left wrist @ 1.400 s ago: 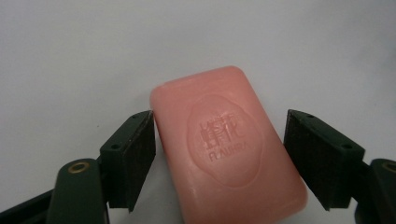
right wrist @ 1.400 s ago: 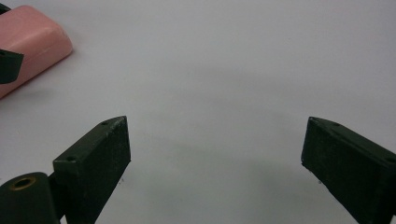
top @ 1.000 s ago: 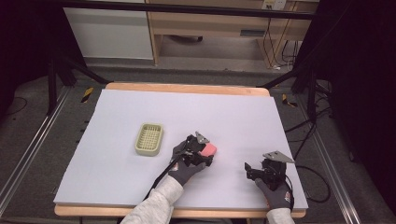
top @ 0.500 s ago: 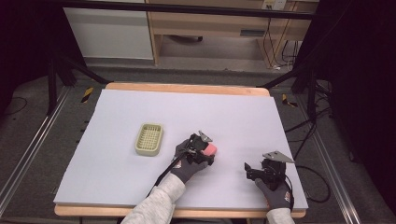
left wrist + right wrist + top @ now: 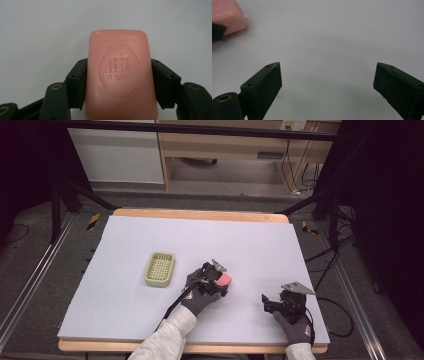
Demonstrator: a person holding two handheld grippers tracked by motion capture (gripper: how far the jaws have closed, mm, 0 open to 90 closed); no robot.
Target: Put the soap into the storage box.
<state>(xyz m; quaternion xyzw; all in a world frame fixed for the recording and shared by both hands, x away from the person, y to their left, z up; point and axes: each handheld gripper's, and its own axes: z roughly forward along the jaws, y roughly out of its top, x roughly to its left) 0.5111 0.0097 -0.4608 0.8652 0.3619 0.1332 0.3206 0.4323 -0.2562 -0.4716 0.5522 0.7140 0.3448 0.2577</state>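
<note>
1. Left gripper (image 5: 220,281) has the pink soap bar (image 5: 121,75) pinched by its long sides. The jaws just finished closing in and now press on it, soap flat on the desk (image 5: 125,315) near the middle.
2. Right gripper (image 5: 327,85) sits off to the right, jaws spread wide, nothing between them.
3. The little yellow-green soap dish (image 5: 159,269) is just left of the soap, with bare desk between them.

Grey floor (image 5: 45,270) w/ metal rails, wooden shelf unit (image 5: 225,150) behind, dark sides.
</note>
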